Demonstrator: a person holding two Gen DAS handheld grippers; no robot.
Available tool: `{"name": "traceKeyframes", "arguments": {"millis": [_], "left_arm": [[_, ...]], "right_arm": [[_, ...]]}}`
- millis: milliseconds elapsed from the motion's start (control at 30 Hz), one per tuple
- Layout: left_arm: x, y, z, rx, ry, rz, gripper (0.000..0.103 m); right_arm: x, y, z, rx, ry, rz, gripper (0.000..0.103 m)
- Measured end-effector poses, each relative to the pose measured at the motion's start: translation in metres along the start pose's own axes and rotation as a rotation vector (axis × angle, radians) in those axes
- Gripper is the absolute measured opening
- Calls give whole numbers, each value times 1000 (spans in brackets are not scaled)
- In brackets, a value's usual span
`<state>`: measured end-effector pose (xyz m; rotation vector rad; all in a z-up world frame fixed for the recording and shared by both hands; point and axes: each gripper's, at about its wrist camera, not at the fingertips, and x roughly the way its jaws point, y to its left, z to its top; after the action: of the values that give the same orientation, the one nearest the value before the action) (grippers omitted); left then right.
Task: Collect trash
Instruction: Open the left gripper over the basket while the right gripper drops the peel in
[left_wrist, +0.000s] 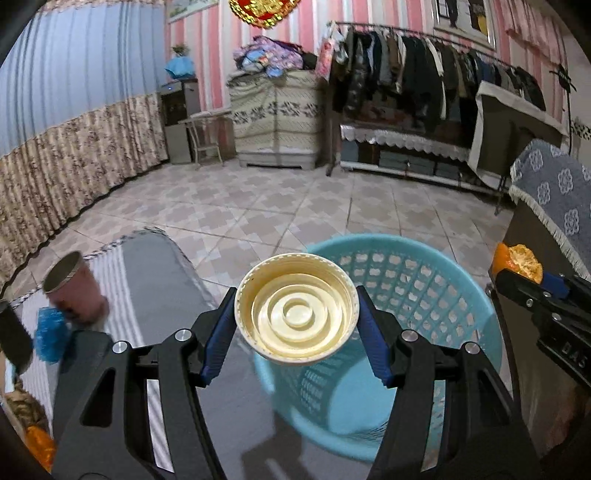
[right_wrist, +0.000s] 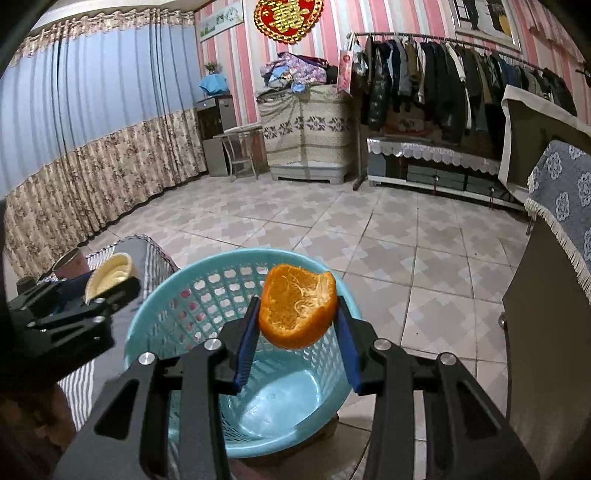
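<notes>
My left gripper (left_wrist: 296, 314) is shut on a cream plastic lid (left_wrist: 296, 309), held with its ringed inside facing the camera, at the near-left rim of a light blue perforated basket (left_wrist: 417, 273). My right gripper (right_wrist: 298, 314) is shut on an orange peel (right_wrist: 297, 306), hollow side up, above the same basket (right_wrist: 207, 295), which stands empty on the tiled floor. In the left wrist view the right gripper (left_wrist: 521, 267) and the peel (left_wrist: 519, 261) show at the right edge. In the right wrist view the left gripper (right_wrist: 110, 280) with the lid (right_wrist: 109, 277) shows at the left.
A dark glossy table (left_wrist: 159, 266) with a striped cloth lies left of the basket; a pink cup (left_wrist: 75, 291) and a blue crumpled item (left_wrist: 50, 332) sit on it. A brown cabinet (right_wrist: 546, 332) with a blue fringed cover stands to the right. Open tiled floor (right_wrist: 369, 240) stretches beyond.
</notes>
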<state>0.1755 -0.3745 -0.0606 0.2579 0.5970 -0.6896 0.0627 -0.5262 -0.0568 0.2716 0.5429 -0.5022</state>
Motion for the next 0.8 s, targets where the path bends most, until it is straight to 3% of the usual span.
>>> {"name": "traceKeyframes", "arguments": {"millis": [100,167,200,433,667,700,733,800], "left_arm": [[5,-1,0,6,12,5,64],[3,1,-1,-3,3,11,79],[1,3,-1,-6,-4,22,81],[-25,31,0,-47,-58,128,86],[-40,62,2,-102,-84,186,91],[-41,65,3,-108,-87,192,91],[-41,70,4,-120,-88,198,92],[-42,77,6,-142,-85,197,92]], "right_arm": [[4,1,-2,-1,9,-4,40],[7,3,-2,-7,13,-5,40],[8,1,-2,-9,13,-5,40],[18,12,-1,-18,27,5,40],[34,29,4,-40,33,15,42],[35,32,5,-41,36,21,51],[35,33,5,-41,36,24,71],[31,36,7,-43,7,14,81]]}}
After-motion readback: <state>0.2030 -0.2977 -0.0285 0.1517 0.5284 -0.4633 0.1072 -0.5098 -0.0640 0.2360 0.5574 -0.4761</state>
